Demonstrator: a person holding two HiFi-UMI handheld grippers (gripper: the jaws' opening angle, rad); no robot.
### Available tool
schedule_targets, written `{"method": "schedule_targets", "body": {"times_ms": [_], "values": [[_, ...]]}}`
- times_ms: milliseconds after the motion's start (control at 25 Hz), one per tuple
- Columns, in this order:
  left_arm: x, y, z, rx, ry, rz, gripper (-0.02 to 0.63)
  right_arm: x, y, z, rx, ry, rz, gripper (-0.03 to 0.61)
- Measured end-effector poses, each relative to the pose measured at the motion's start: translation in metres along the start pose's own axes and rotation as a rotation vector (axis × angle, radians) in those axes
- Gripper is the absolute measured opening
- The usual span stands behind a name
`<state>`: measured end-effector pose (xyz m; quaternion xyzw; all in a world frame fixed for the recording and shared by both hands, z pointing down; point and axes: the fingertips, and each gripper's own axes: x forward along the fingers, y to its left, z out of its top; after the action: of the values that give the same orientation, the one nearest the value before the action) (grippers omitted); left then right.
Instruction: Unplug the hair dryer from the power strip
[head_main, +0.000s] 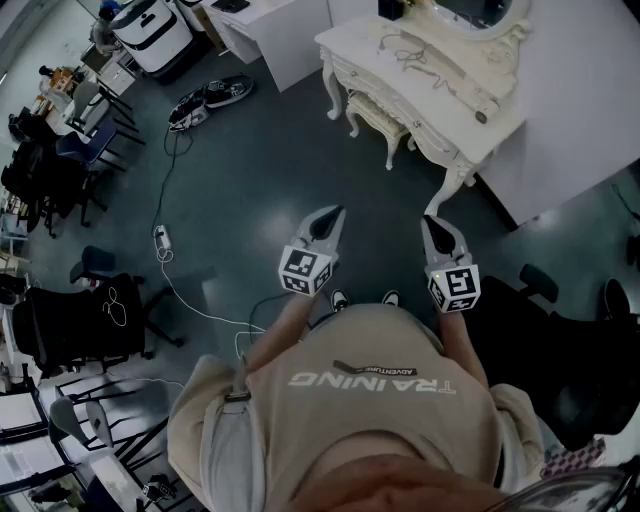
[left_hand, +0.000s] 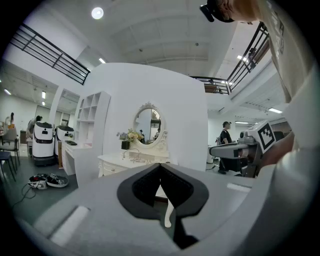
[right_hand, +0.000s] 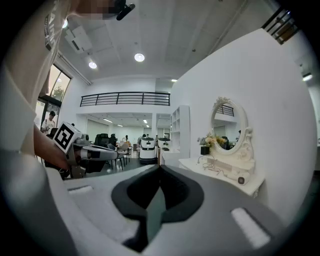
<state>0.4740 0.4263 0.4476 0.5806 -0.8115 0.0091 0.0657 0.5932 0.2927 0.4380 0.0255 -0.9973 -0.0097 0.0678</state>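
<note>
A white hair dryer (head_main: 462, 92) lies on the top of a cream vanity table (head_main: 350, 45) ahead of me, beside a loose cord (head_main: 400, 45). The right gripper view shows the hair dryer (right_hand: 241, 178) near the table's edge, under an oval mirror (right_hand: 226, 125). My left gripper (head_main: 331, 214) and right gripper (head_main: 431, 222) hang side by side in the air, well short of the table. Both point roughly level. In each gripper view the jaws meet with nothing between them: left gripper (left_hand: 160, 165), right gripper (right_hand: 160, 167). I cannot make out a power strip on the table.
A cushioned stool (head_main: 375, 118) sits under the vanity table. A small white power strip (head_main: 160, 240) with a long cable lies on the floor at the left. Black office chairs (head_main: 80, 320) stand at the left and right. Wheeled service robots (right_hand: 149, 150) stand further off.
</note>
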Motion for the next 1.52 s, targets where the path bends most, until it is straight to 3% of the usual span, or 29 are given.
{"method": "schedule_targets", "body": {"times_ms": [360, 1000, 1240, 1520], "values": [[0.006, 0.008, -0.006, -0.006, 0.001, -0.021, 0.006, 0.01, -0.002, -0.009, 0.009, 0.015, -0.007, 0.005], [-0.002, 0.087, -0.01, -0.019, 0.023, 0.011, 0.006, 0.086, 0.028, 0.001, 0.018, 0.027, 0.031, 0.005], [0.009, 0.126, -0.015, -0.022, 0.02, -0.008, 0.006, 0.118, 0.031, -0.006, 0.034, 0.035, -0.015, 0.005], [0.042, 0.127, -0.023, -0.012, 0.042, -0.074, 0.006, 0.121, 0.022, -0.01, 0.084, 0.004, -0.075, 0.005]]}}
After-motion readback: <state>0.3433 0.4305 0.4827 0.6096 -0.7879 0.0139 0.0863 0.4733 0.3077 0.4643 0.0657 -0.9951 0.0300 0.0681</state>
